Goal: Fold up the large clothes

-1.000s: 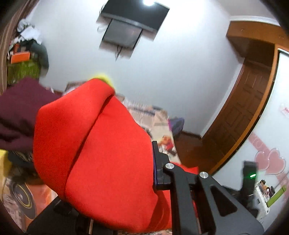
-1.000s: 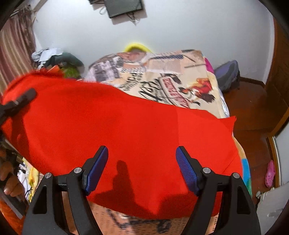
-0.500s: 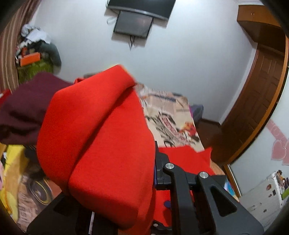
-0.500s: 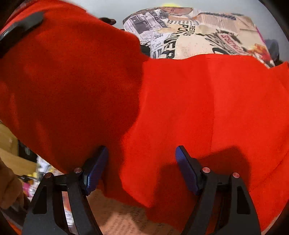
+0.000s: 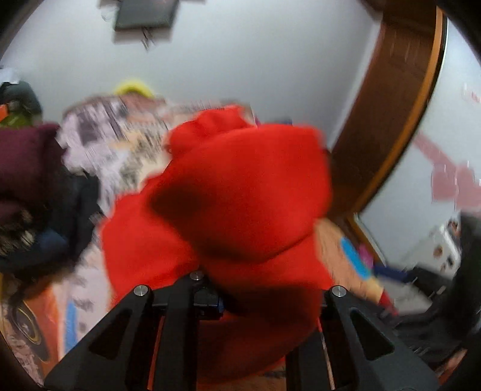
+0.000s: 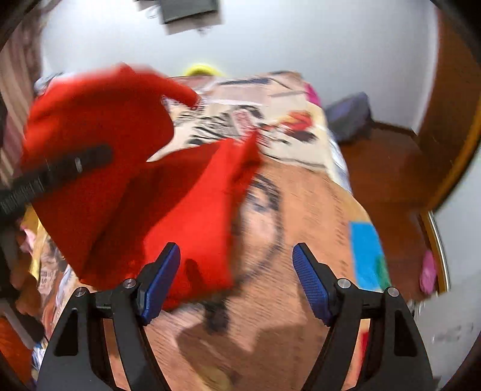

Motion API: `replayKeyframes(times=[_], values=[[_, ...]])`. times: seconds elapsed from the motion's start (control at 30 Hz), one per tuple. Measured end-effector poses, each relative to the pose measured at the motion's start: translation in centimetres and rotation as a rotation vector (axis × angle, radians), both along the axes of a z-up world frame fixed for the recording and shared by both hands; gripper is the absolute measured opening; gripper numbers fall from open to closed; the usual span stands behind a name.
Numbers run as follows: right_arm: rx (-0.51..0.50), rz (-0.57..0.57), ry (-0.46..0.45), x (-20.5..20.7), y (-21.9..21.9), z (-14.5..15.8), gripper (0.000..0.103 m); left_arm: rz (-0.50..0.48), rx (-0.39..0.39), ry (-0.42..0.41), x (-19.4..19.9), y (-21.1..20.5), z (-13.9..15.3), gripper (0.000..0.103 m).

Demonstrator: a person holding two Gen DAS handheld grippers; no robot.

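A large red garment (image 5: 246, 192) hangs bunched over my left gripper (image 5: 258, 300), which is shut on a thick fold of it; the cloth hides the fingertips. In the right wrist view the same red garment (image 6: 192, 210) lies partly on the printed bedsheet (image 6: 285, 210), with its upper part lifted at the left. There a black finger of the left gripper (image 6: 60, 168) crosses it. My right gripper (image 6: 236, 282) is open above the sheet. Its left blue pad (image 6: 159, 279) is beside the garment's near edge, and nothing is between the pads.
A heap of dark maroon and navy clothes (image 5: 27, 168) sits at the bed's left side. A wooden door (image 5: 390, 120) and floor are to the right, with a purple bag (image 6: 348, 117) and a pink slipper (image 6: 428, 270). A screen (image 6: 186, 12) hangs on the far wall.
The left gripper has swung down toward the bed with the red fold. In the right wrist view the garment has shifted left, and bare sheet now shows under the open right gripper.
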State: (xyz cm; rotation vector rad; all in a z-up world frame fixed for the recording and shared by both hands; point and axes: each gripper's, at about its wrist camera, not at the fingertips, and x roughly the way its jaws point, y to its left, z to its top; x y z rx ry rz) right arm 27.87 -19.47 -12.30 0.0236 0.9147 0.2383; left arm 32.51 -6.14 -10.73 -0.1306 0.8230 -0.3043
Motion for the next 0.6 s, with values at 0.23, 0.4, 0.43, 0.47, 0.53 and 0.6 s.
replayKeyframes(times=[0.23, 0.4, 0.43, 0.47, 0.53, 0.6], values=[[0.018, -0.029, -0.004, -1.4, -2.3, 0.1, 0.074, -0.120, 0.081, 0.053, -2.2, -2.4, -3.0, 0.020], [0.041, -0.004, -0.044, -3.0, -1.7, 2.0, 0.074, -0.185, 0.089, 0.064, -4.1, -2.5, -2.2, 0.028], [0.047, 0.002, -0.051, -3.1, -1.6, 2.2, 0.074, -0.188, 0.086, 0.068, -4.2, -2.2, -1.9, 0.030], [0.053, 0.012, -0.058, -3.6, -1.4, 2.4, 0.074, -0.189, 0.079, 0.068, -4.3, -1.7, -1.5, 0.031], [0.058, 0.031, -0.075, -4.0, -0.8, 3.1, 0.074, -0.190, 0.063, 0.056, -4.9, -0.7, -0.8, 0.031], [0.054, 0.059, -0.094, -4.2, 0.2, 3.8, 0.074, -0.190, 0.059, 0.032, -5.5, 0.4, 0.0, 0.033]])
